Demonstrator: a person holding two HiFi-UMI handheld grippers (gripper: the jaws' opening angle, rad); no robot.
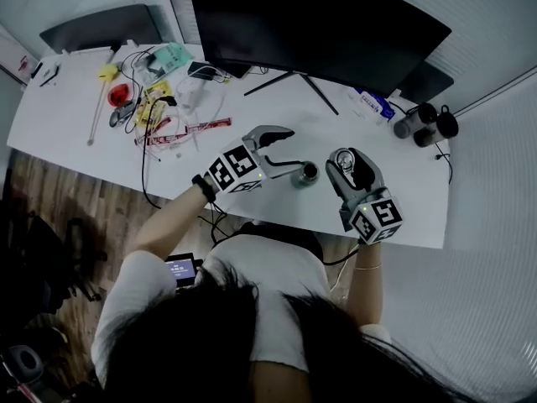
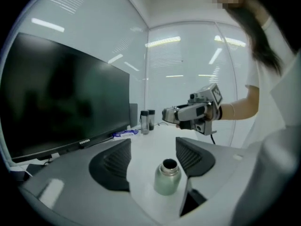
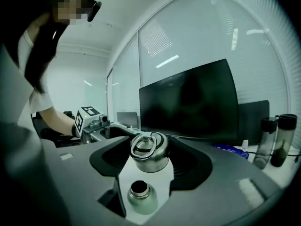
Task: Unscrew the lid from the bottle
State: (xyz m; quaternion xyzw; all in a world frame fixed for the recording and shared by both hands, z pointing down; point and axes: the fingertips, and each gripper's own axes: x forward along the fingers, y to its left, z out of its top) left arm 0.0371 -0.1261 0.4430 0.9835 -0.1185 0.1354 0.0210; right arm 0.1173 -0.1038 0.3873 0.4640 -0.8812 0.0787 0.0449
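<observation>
over table [image 1: 75, 99], lid [image 3: 149, 150] in right gripper [image 3: 149, 162]

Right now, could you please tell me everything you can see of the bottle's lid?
The lid is a squat, rounded cap of silvery, brushed-looking metal, with a metal carry ring folded down on its top. It is off the bottle, clamped by its sides between the dark jaws of the right gripper, tilted so its top faces that gripper's camera. It is held in the air clear of the open-mouthed bottle, touching only the jaws. Its underside and thread are hidden.
</observation>
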